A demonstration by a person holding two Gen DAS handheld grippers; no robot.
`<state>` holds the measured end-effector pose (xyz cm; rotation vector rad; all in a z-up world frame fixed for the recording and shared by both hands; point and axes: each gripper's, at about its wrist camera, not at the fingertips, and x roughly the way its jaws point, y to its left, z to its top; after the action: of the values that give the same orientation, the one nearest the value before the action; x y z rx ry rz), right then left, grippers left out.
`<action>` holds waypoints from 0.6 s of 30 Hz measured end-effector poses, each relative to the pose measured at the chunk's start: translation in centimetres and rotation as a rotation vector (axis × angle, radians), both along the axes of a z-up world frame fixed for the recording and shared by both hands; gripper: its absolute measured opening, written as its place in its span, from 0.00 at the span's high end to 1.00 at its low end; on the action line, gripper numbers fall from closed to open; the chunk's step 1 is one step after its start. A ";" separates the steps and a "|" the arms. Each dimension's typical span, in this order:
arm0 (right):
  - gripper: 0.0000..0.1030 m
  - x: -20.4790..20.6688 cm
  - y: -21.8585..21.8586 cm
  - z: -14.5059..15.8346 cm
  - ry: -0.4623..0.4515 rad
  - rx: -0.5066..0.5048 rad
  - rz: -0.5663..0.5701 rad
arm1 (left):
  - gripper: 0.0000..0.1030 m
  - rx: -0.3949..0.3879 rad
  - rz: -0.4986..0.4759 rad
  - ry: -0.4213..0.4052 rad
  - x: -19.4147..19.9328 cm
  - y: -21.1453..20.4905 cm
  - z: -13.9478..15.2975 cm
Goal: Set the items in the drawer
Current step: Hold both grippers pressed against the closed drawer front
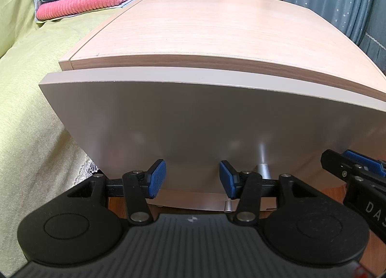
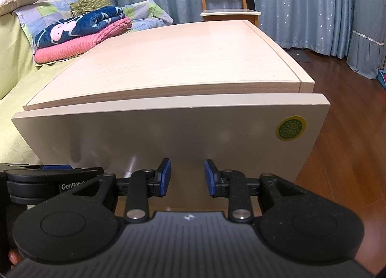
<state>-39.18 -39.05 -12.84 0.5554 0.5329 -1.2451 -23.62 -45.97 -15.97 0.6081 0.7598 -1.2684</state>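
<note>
A light wood nightstand (image 1: 217, 24) fills both views. Its top drawer front (image 1: 193, 118), pale beige, juts a little past the top's edge, and the inside is hidden. A silver handle (image 1: 263, 169) sticks out low on the drawer front, just right of my left gripper (image 1: 192, 179), which is open and empty, close to the panel. My right gripper (image 2: 187, 176) is also open and empty, facing the same drawer front (image 2: 168, 138) to the right of the handle (image 2: 129, 169). The two grippers sit side by side.
Folded blue and pink blankets (image 2: 79, 34) lie on the green bed (image 1: 29, 109) left of the nightstand. A second handle (image 1: 228, 206) shows on a lower drawer. A round green sticker (image 2: 290, 127) marks the drawer's right corner. A chair (image 2: 226, 0), curtains and wooden floor (image 2: 349, 145) lie beyond.
</note>
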 end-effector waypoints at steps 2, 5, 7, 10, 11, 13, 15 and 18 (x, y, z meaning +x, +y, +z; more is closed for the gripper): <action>0.76 0.0 0.0 0.0 0.002 -0.002 -0.001 | 0.48 0.000 0.001 0.001 0.0 -0.1 0.0; 0.76 -0.1 0.0 0.0 0.004 -0.003 -0.001 | 0.48 0.000 0.002 0.002 0.0 -0.1 0.0; 0.76 -0.1 0.0 0.0 0.004 -0.004 -0.001 | 0.48 0.000 0.003 0.003 0.0 -0.1 0.0; 0.76 -0.1 0.0 0.0 0.004 -0.005 -0.002 | 0.48 0.000 0.004 0.005 0.0 -0.1 0.0; 0.76 -0.1 0.0 0.0 0.005 -0.006 -0.002 | 0.48 0.000 0.004 0.006 0.0 -0.1 0.0; 0.76 -0.1 0.0 -0.1 0.006 -0.006 -0.002 | 0.48 0.000 0.004 0.007 0.0 -0.1 -0.1; 0.76 -0.1 -0.1 -0.1 0.006 -0.007 -0.002 | 0.48 0.000 0.004 0.008 0.0 -0.2 -0.1; 0.76 0.0 -0.1 -0.1 0.008 -0.007 -0.002 | 0.48 0.000 0.006 0.011 0.0 -0.2 -0.1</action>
<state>-39.18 -39.19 -12.93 0.5452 0.5339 -1.2512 -23.60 -46.15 -16.09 0.5984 0.7704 -1.2673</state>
